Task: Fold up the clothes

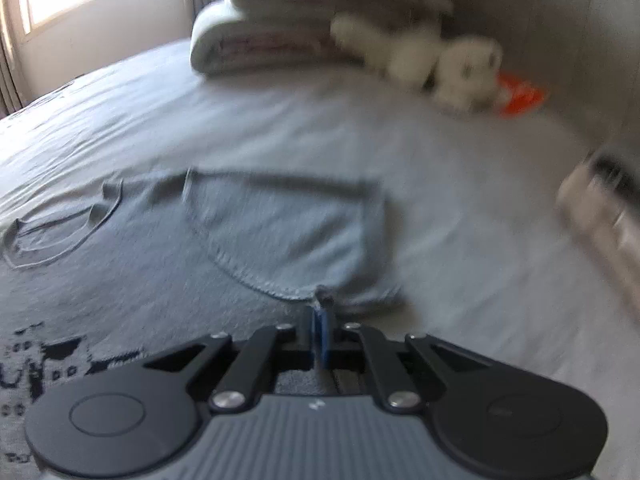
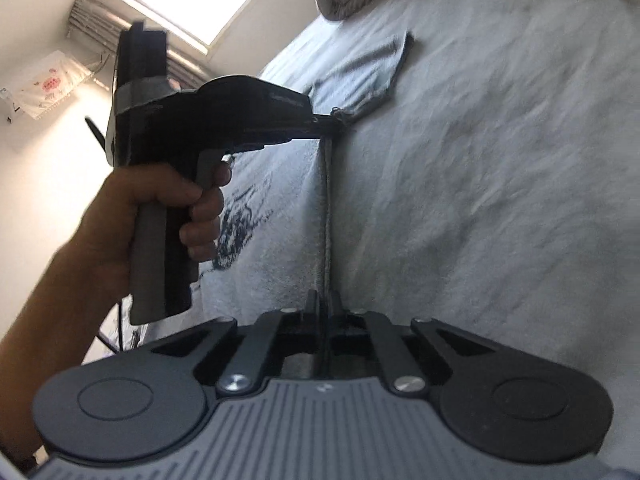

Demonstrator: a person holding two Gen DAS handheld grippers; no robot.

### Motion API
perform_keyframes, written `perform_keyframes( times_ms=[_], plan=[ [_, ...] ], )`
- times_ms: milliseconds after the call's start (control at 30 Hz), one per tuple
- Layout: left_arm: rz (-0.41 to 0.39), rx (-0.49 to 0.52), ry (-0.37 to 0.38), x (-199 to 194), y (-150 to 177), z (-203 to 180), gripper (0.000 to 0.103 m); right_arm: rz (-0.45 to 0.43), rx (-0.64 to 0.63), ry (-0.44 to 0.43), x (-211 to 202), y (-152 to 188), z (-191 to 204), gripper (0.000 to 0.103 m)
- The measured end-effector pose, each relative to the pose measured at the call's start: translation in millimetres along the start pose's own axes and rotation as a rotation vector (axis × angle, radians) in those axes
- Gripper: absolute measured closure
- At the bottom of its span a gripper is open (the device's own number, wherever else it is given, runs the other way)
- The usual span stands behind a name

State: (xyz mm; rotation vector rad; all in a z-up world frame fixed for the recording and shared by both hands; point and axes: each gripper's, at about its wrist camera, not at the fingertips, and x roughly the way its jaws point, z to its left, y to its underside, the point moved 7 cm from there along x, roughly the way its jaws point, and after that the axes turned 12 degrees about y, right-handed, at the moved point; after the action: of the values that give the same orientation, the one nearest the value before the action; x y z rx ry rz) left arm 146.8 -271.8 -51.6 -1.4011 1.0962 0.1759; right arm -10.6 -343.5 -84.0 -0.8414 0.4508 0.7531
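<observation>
Grey T-shirt [image 1: 168, 248] lies spread on the bed [image 1: 460, 208], dark print facing up, one sleeve already turned in over the body. Left claw [image 1: 320, 312] is pinched tight on the shirt edge at the folded sleeve; the right-wrist view shows the same pinch from the side [image 2: 336, 118], with a hand [image 2: 160, 208] squeezing the trigger handle. Right claw [image 2: 325, 304] is clamped on the same edge further along, so the hem runs as a taut line between the two. Probably held at two points to keep the side straight for the next fold across. Folded blankets [image 1: 256, 28] and a white plush toy [image 1: 432, 60] sit well apart at the far end of the bed, out of the way.
</observation>
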Motion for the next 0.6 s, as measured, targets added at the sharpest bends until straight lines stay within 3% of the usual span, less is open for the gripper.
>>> perform_keyframes(
  times_ms=[100, 200, 267, 333, 600],
  plan=[
    [-0.012, -0.071, 0.048, 3.0, 6.7, 10.9, 0.100, -0.040, 0.004, 0.018, -9.3, -5.5, -0.8, 0.099],
    [0.000, -0.122, 0.085, 6.5, 16.7, 17.9, 0.098, -0.015, 0.002, 0.066, -2.0, -1.5, -5.2, 0.098],
    [-0.018, -0.152, 0.115, 2.6, 20.5, 19.8, 0.089, 0.007, 0.033, 0.055, -0.8, 2.1, -9.3, 0.091],
    [-0.035, -0.168, 0.149, -5.8, 21.5, 20.4, 0.070, 0.026, 0.060, 0.025, -5.4, 5.4, -9.8, 0.087],
    [-0.045, -0.101, 0.180, -59.2, 67.5, 32.9, 0.070, 0.121, 0.049, -0.007, -18.3, 34.4, -3.6, 0.087]
  ],
)
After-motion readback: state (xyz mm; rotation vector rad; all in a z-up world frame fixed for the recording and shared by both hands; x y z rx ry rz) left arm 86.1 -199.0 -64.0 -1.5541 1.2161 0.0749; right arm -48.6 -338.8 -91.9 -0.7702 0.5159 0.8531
